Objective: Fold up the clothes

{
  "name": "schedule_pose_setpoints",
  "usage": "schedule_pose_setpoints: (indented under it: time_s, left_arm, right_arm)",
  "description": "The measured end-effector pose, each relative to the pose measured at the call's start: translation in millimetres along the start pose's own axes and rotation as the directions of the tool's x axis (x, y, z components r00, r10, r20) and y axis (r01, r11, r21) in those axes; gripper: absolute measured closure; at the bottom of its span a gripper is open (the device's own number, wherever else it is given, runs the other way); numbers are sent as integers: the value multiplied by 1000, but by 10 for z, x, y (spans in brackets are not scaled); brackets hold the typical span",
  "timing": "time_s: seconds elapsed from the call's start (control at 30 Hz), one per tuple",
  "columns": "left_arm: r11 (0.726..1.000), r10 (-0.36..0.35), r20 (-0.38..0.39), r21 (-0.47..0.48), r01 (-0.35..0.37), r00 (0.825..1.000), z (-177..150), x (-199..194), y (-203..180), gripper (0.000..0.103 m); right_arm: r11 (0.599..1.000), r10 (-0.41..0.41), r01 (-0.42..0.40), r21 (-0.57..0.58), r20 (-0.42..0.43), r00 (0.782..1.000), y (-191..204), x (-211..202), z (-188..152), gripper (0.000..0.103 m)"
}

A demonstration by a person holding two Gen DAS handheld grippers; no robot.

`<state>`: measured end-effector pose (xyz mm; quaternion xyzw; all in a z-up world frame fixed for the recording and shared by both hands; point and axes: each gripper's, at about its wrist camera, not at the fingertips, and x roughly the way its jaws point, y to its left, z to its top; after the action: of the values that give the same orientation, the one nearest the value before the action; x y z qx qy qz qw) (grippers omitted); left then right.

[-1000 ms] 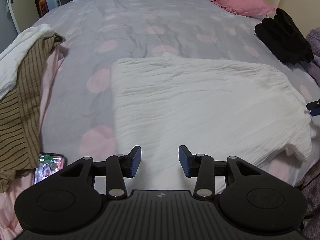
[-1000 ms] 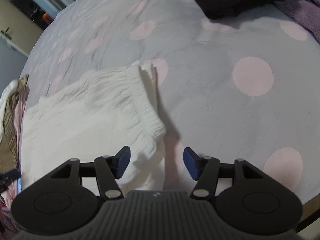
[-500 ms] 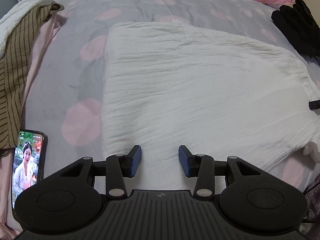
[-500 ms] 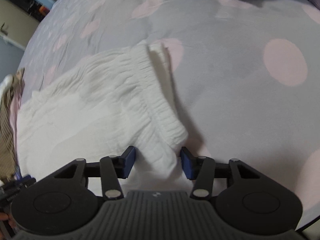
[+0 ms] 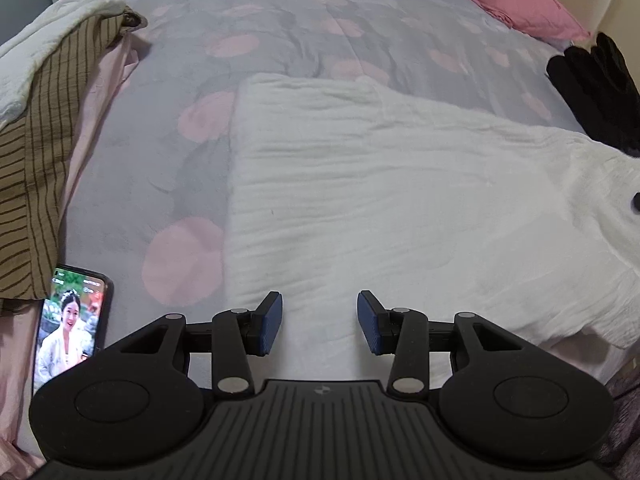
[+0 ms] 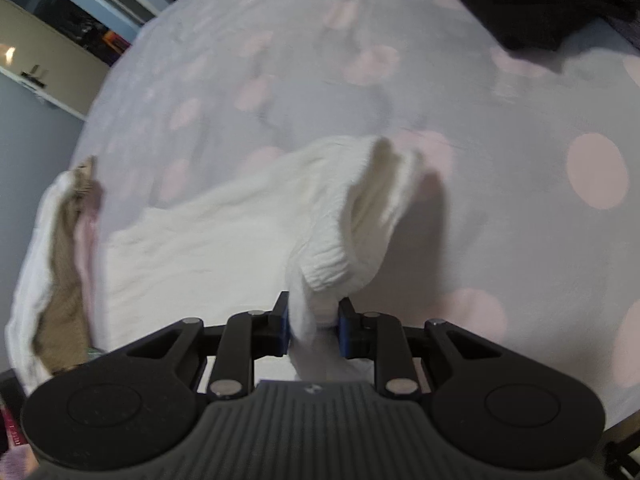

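White garment's (image 6: 224, 248) ribbed edge sits between the closing right tongs (image 6: 313, 330).

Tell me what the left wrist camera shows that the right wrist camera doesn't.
Only the left wrist view shows the phone lying lit on the bed, the pink pillow, and the left gripper open above the white garment. Only the right wrist view shows the right gripper, jaws closing with the garment's ribbed edge bunched between them. Both show the white garment, the spotted grey bedcover, the striped pile and the black clothing.
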<state>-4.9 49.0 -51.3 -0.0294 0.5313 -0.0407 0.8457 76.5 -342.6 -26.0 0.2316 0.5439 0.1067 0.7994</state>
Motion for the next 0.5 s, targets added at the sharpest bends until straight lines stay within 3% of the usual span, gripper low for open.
schedule_pose_setpoints:
  time_s: [0.37,0.5]
  left_arm:
    - [999,-40,-74,10,41,996,298,-273,341,64]
    - [998,-59,-43,13,59,997,416,-401,544,64]
  right_arm:
    - [972,99,-96,-214,4,995,1390,-28,32,78]
    - [939,137,-135,-315,-15,990,1898,159,-97,78]
